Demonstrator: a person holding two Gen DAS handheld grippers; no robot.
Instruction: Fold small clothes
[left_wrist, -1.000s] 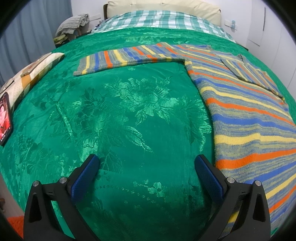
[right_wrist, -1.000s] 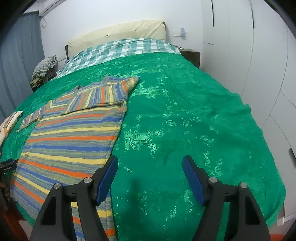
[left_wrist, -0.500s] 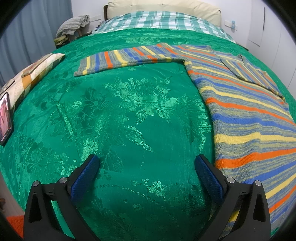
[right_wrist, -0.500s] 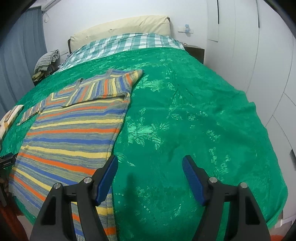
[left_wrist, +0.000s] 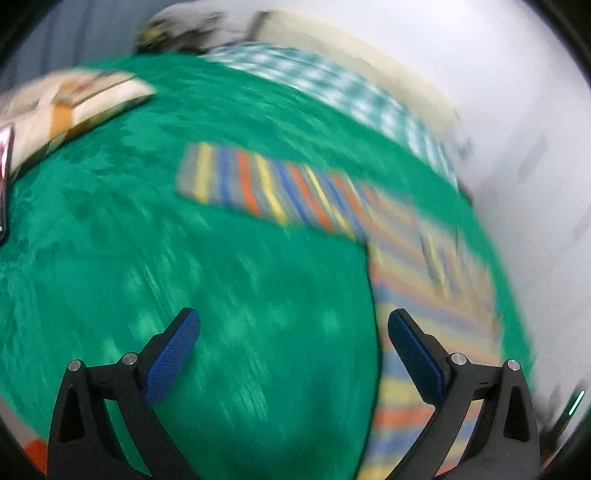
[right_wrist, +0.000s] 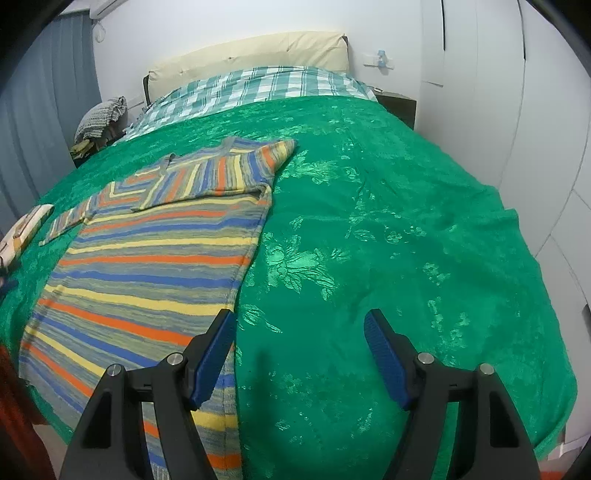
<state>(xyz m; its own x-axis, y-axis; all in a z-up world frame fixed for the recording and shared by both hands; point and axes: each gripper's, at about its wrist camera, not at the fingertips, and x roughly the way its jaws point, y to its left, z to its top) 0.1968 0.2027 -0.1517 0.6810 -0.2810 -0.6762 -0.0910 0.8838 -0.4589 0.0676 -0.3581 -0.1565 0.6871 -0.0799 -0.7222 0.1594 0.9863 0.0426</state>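
Note:
A striped knit sweater (right_wrist: 147, 266) in blue, orange, yellow and grey lies flat on the green bedspread (right_wrist: 369, 229). Its right sleeve (right_wrist: 221, 173) is folded across the chest; its left sleeve (left_wrist: 258, 188) stretches out to the left. My left gripper (left_wrist: 293, 350) is open and empty above the bedspread, just left of the sweater body (left_wrist: 424, 295); this view is motion-blurred. My right gripper (right_wrist: 299, 347) is open and empty over the sweater's lower right edge, its left finger (right_wrist: 214, 350) above the knit.
A folded patterned cloth (left_wrist: 74, 103) and a phone (left_wrist: 5, 177) lie at the bed's left edge. A plaid sheet (right_wrist: 251, 88) and cream headboard (right_wrist: 251, 48) are at the far end. White wardrobe doors (right_wrist: 535, 110) stand to the right.
My left gripper has swung quickly and tilted, blurring its view; the left sleeve now sits nearer the centre. My right gripper has drifted slightly. Both stay open.

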